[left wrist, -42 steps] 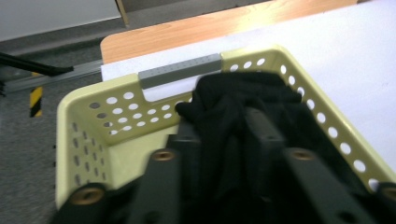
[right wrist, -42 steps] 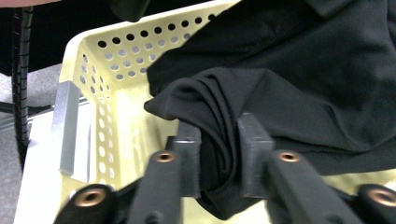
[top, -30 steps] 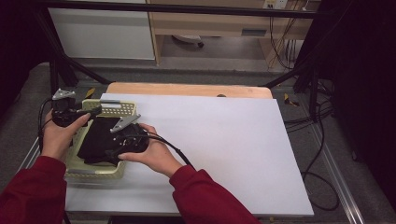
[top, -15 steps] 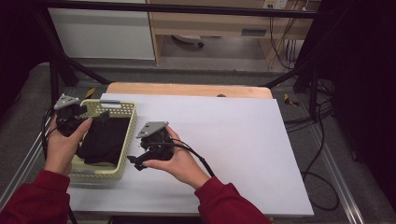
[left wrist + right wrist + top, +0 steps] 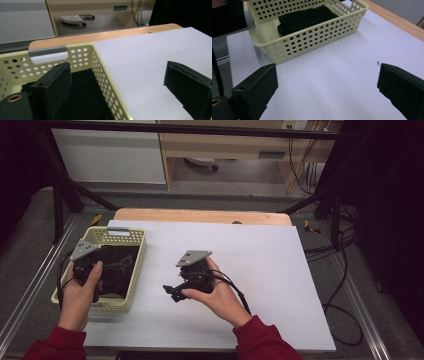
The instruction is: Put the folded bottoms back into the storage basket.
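A white tabletop (image 5: 260, 270) on a wooden bench fills the middle of the room. At its left edge sits a pale yellow perforated basket (image 5: 135, 265), its long axis running away from the person, grey handle at the far end. Folded black cloth (image 5: 117, 270) lies inside, lengthwise. The left gripper (image 5: 102, 270) hangs over the basket and the right gripper (image 5: 172, 292) over bare table; both jaws have just been opening and stand wide, nothing between them.
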{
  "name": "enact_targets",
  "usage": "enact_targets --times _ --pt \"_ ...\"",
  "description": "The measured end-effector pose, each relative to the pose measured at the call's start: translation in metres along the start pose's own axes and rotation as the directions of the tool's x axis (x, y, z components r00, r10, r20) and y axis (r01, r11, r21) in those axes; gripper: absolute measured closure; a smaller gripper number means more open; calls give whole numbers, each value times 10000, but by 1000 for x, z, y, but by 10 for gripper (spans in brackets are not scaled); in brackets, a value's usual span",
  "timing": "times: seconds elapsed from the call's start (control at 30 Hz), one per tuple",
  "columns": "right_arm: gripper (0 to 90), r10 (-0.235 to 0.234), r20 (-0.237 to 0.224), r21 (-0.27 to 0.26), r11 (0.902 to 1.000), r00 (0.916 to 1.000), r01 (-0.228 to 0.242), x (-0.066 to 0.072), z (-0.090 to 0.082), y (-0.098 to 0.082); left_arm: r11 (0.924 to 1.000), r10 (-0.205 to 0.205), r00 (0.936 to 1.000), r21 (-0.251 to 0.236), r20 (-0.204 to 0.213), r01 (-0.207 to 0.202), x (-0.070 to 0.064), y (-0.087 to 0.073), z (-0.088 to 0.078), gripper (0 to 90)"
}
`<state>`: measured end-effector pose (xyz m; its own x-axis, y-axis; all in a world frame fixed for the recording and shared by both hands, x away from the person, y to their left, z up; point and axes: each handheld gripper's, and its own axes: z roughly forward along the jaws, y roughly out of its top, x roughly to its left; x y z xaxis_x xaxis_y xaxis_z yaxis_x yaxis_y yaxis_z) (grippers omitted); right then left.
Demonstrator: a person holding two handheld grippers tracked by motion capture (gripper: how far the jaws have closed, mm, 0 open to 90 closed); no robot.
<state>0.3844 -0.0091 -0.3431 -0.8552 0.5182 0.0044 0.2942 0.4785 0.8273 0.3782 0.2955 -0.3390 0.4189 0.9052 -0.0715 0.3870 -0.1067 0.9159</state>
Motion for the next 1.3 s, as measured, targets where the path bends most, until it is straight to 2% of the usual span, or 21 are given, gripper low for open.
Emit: enact_targets --times 0.1,0.2,0.3,0.37,0.5,0.63,0.7,0.83,0.93,1.0,1.03,1.1,1.2,1.3 --pt "34 187 227 -88 9998 9996 -185 -8 -9 -8 9999 22 9999 -129 98 -21 -10 -4 -3 80" --pt "38 349 638 -206 9992 9974 -337 -18 -18 -15 9993 292 9995 -246 -141 -296 -23 -10 -7 80" --pt "34 566 793 -325 9980 9952 -541 -27 -27 -22 9989 339 9994 -334 17 -339 -33 -16 -7 80" --pt "31 706 898 -420 9969 9935 -670 -33 -34 -25 9987 465 9988 -199 158 -462 -38 -18 -5 80" --pt "28 769 1284 -595 9958 9887 -697 -42 -51 -33 9985 521 9977 -192 425 -514 -44 -24 -4 80" --pt "28 1089 1561 -762 9923 9817 -979 -52 -69 -47 9991 417 9969 -65 665 -414 -44 -32 -2 80" --pt "27 1210 1746 -795 9909 9772 -1085 -56 -77 -55 9989 475 9975 -7 531 -476 -44 -36 -2 81" --pt "28 1483 2258 -864 9875 9628 -1318 -66 -95 -72 9990 445 9972 -33 599 -444 -43 -41 -3 84" --pt "28 1912 2374 -1130 9792 9524 -1684 -73 -110 -88 9990 447 9966 -14 689 -447 -43 -45 -4 84" --pt "27 2203 2486 -1351 9722 9432 -1914 -77 -120 -98 9998 195 9956 -66 917 -190 -44 -47 -5 86" --pt "27 2339 2519 -1469 9683 9390 -2018 -78 -125 -103 9996 273 9953 -71 928 -267 -44 -48 -5 85" --pt "27 2486 2785 -1639 9641 9277 -2091 -80 -133 -114 9993 367 9956 -50 866 -364 -44 -50 -5 85" --pt "32 2788 3005 -1804 9557 9121 -2327 -82 -143 -129 9997 229 9957 -36 902 -226 -41 -53 -4 85" --pt "34 2815 3216 -1835 9552 9040 -2322 -81 -153 -140 9998 210 9955 -36 922 -208 -40 -56 -5 85"
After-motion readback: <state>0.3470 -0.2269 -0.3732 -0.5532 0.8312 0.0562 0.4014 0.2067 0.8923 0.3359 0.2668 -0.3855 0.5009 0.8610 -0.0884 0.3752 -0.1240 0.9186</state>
